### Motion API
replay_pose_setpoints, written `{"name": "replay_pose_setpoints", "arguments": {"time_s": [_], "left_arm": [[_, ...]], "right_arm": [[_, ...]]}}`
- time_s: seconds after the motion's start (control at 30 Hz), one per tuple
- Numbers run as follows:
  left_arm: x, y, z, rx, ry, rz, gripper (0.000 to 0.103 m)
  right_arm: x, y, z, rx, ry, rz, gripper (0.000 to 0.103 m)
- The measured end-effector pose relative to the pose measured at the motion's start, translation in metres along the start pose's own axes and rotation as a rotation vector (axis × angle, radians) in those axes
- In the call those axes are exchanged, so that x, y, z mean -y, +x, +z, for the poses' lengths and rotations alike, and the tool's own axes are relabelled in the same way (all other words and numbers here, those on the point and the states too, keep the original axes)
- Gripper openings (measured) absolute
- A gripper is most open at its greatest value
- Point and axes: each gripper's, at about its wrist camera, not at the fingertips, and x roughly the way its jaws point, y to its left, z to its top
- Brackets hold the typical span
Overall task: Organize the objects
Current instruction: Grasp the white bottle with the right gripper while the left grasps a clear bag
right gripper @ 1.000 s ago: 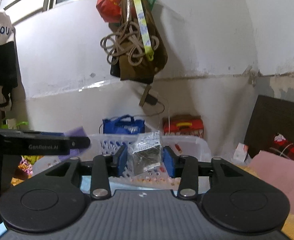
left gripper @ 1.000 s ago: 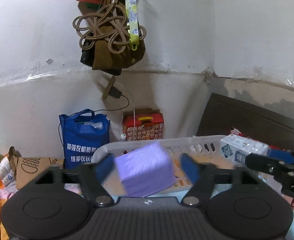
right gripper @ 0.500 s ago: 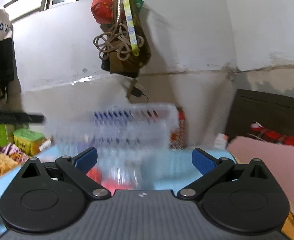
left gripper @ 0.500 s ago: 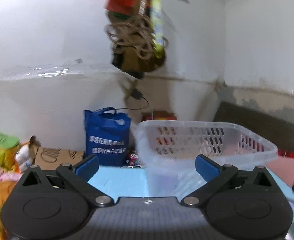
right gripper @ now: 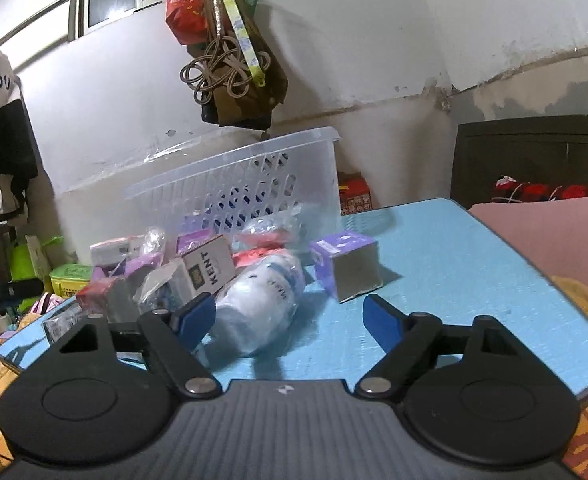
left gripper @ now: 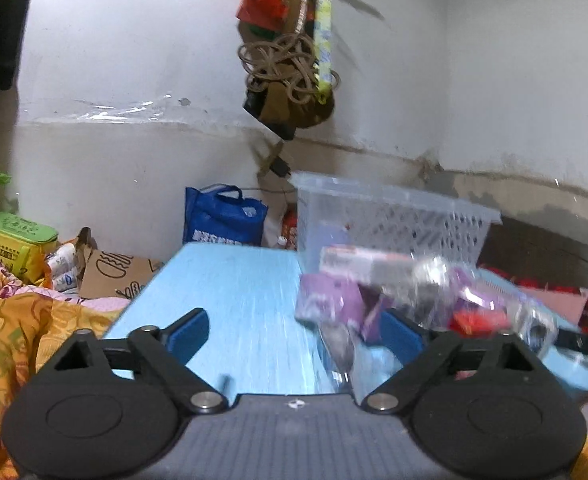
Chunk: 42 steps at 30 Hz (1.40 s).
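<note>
Sweeping from the left: the left gripper (left gripper: 295,330) hangs low over the blue table (left gripper: 234,300), jaws spread and just narrowed a touch, nothing between them, only bare tabletop. Beside its right finger sits a blurred heap of small packets (left gripper: 405,292), and behind them the clear basket (left gripper: 393,220). Over to the right gripper (right gripper: 290,318), also spread wide, also just narrowed, gripping nothing. A white wrapped bottle (right gripper: 262,304) lies just by its left finger, the KENT box (right gripper: 208,270) behind, a purple box (right gripper: 345,266) further right on the table.
</note>
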Motion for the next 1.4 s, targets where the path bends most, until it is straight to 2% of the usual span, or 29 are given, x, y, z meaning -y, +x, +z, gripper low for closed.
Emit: {"name": "replay_pose_setpoints", "arguments": {"time_s": [0.1, 0.2, 0.27, 0.33, 0.5, 0.7, 0.83, 0.93, 0.97, 1.0, 1.2, 1.4], "left_arm": [[0.004, 0.000, -0.010, 0.010, 0.022, -0.010, 0.087], [0.008, 0.006, -0.018, 0.010, 0.040, 0.005, 0.085], [0.010, 0.005, -0.024, 0.013, 0.042, 0.008, 0.084], [0.010, 0.004, -0.026, 0.025, 0.043, 0.015, 0.082], [0.020, 0.002, -0.026, 0.035, 0.067, 0.026, 0.069], [0.030, 0.003, -0.032, 0.016, 0.075, 0.022, 0.068], [0.027, 0.013, -0.035, -0.021, 0.069, 0.050, 0.068], [0.024, 0.020, -0.039, -0.035, 0.045, 0.047, 0.052], [0.025, 0.021, -0.038, -0.037, 0.053, 0.052, 0.042], [0.026, 0.022, -0.036, -0.042, 0.047, 0.044, 0.040], [0.025, 0.016, -0.035, -0.039, 0.044, 0.063, 0.036], [0.023, 0.003, -0.019, 0.013, 0.054, 0.096, 0.036]], "right_arm": [[-0.011, 0.003, -0.005, 0.012, -0.048, -0.004, 0.080], [-0.022, 0.010, -0.010, 0.013, -0.094, -0.016, 0.073], [-0.027, 0.015, -0.014, 0.012, -0.115, -0.035, 0.063], [-0.028, 0.018, -0.016, 0.009, -0.107, -0.027, 0.060], [-0.031, 0.020, -0.019, 0.006, -0.113, -0.038, 0.062], [-0.029, 0.019, -0.018, 0.032, -0.102, -0.036, 0.062], [-0.024, 0.020, -0.018, 0.039, -0.095, -0.031, 0.062], [-0.020, 0.023, -0.018, 0.022, -0.091, -0.019, 0.062], [-0.020, 0.024, -0.017, 0.013, -0.093, -0.016, 0.060], [-0.020, 0.025, -0.017, 0.007, -0.092, -0.013, 0.057], [-0.019, 0.014, -0.012, 0.020, -0.094, -0.021, 0.053], [-0.015, -0.001, -0.001, 0.071, -0.099, -0.042, 0.053]]}}
